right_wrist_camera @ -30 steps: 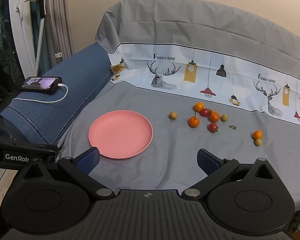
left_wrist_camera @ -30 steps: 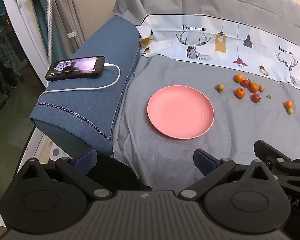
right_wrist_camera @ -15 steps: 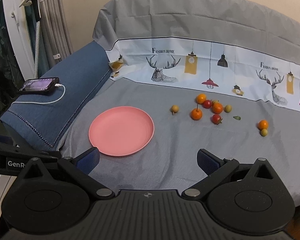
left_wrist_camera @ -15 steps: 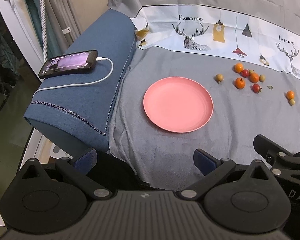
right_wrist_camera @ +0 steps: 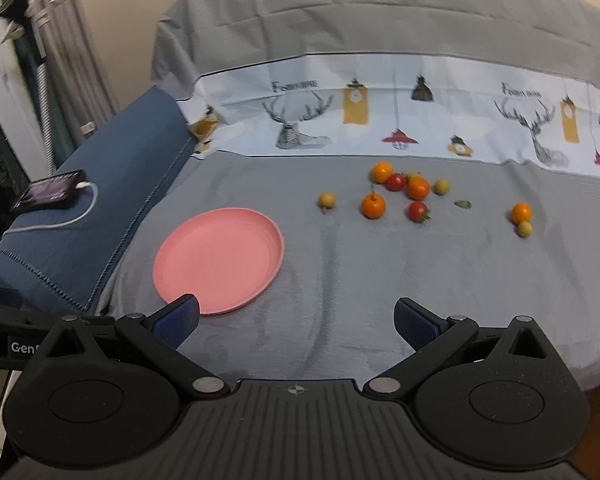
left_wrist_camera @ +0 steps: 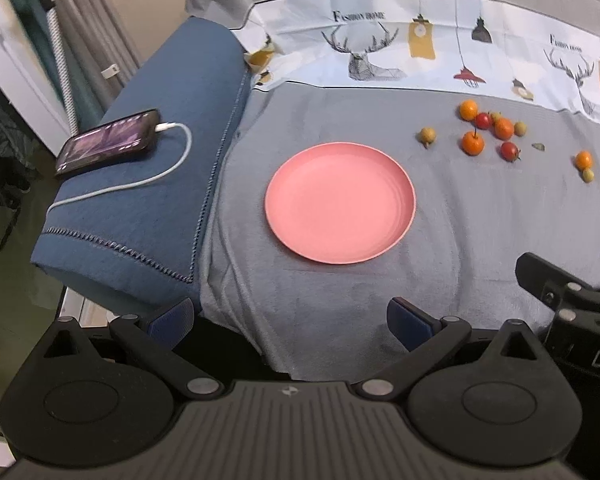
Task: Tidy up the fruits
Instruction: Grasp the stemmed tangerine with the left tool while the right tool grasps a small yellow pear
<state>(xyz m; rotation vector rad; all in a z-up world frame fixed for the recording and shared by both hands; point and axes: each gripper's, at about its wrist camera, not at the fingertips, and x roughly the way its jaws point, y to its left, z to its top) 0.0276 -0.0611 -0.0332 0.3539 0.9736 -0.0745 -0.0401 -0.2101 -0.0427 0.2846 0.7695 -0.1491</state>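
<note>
A pink plate (left_wrist_camera: 340, 202) (right_wrist_camera: 220, 260) lies bare on the grey cloth. Beyond it to the right sit several small fruits: a yellow-green one (left_wrist_camera: 427, 135) (right_wrist_camera: 327, 200) alone, a cluster of oranges (left_wrist_camera: 473, 143) (right_wrist_camera: 373, 205) and red tomatoes (left_wrist_camera: 510, 151) (right_wrist_camera: 418, 210), and farther right an orange (left_wrist_camera: 583, 159) (right_wrist_camera: 521, 212) touching a small green fruit (right_wrist_camera: 525, 229). My left gripper (left_wrist_camera: 291, 318) is open near the cloth's front edge, holding nothing. My right gripper (right_wrist_camera: 296, 318) is open too, its left fingertip over the plate's near rim.
A blue cushion (left_wrist_camera: 148, 184) on the left carries a phone (left_wrist_camera: 108, 146) on a white cable. A small green leaf (right_wrist_camera: 463, 203) lies among the fruits. The printed cloth rises at the back. The right gripper's body (left_wrist_camera: 572, 312) shows at the left view's right edge.
Both grippers have moved forward toward the plate and fruits, which now look larger and lower in the views. Both stay open, and nothing on the cloth has shifted.
</note>
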